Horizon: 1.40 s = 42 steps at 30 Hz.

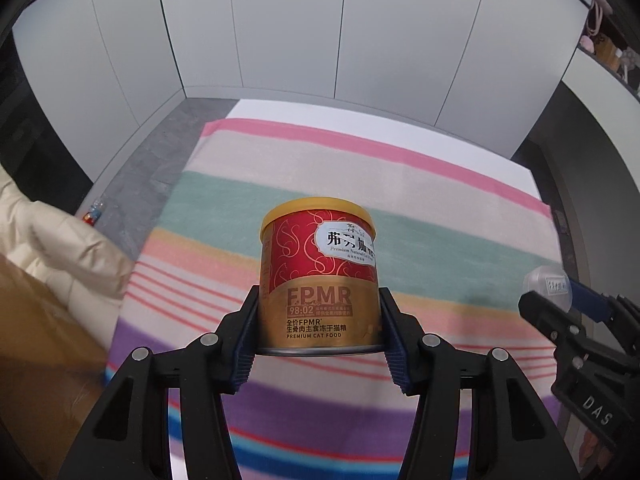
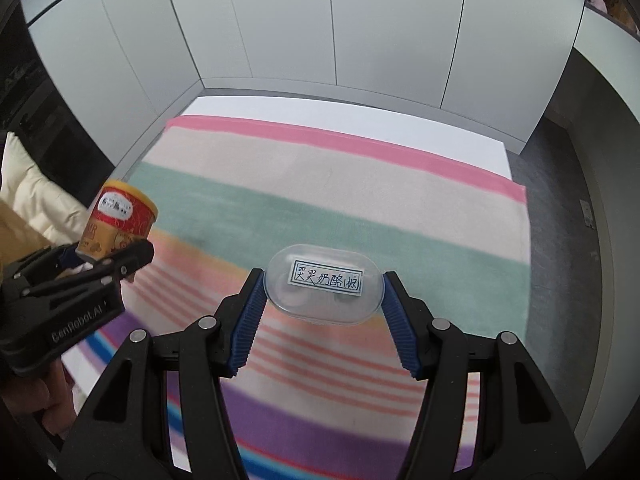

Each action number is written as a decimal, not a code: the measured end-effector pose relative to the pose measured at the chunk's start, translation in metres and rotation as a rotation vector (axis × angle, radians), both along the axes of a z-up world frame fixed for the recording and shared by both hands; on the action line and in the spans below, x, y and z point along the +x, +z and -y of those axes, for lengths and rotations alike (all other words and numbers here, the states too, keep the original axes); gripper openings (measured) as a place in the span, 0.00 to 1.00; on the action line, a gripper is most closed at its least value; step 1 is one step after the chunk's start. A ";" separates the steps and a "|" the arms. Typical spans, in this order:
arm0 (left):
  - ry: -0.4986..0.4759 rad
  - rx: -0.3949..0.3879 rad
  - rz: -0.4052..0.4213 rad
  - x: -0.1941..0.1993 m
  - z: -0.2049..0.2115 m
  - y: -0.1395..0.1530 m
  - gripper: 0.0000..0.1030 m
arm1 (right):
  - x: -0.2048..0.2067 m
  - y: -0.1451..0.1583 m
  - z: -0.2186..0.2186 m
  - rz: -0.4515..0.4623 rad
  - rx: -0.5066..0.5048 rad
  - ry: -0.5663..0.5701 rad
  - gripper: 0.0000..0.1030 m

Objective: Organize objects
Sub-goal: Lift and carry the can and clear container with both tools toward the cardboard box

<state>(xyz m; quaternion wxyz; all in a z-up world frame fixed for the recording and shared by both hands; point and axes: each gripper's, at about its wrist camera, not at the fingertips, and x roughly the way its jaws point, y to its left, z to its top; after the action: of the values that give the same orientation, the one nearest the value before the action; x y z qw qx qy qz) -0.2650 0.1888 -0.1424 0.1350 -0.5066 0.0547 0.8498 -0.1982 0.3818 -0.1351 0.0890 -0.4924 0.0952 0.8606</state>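
Two tools, left tool (image 1: 318, 320) gripping one can (image 1: 319, 272), right tool (image 2: 324, 304) one clear case (image 2: 325, 290)

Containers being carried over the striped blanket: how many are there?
2. The cat food can sits clamped in the left jaws; the clear plastic box sits in the right jaws. Others may lie out of view.

The right gripper (image 2: 324, 300) clamps a clear labelled case (image 2: 325, 290); the left gripper (image 2: 116, 260), off to its left, holds a red can (image 2: 120, 220).
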 end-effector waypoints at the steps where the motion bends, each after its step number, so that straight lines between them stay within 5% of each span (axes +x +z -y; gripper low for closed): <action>1: -0.002 0.002 -0.006 0.006 0.001 0.006 0.53 | 0.009 0.007 0.003 -0.003 0.002 0.005 0.59; 9: -0.028 0.032 -0.063 0.066 0.015 0.060 0.53 | 0.067 0.056 0.018 -0.037 0.028 0.056 0.59; 22: -0.076 0.101 -0.116 0.135 0.033 0.105 0.53 | 0.129 0.107 0.052 -0.084 0.074 0.117 0.59; 42: -0.017 0.120 -0.196 0.132 0.096 0.121 0.54 | 0.096 0.114 0.072 -0.111 -0.007 0.109 0.59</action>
<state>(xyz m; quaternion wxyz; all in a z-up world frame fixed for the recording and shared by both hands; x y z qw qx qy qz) -0.1328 0.0928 -0.0214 0.1666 -0.4115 0.0209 0.8958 -0.1023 0.3094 -0.0209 0.0349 -0.4487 0.0758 0.8898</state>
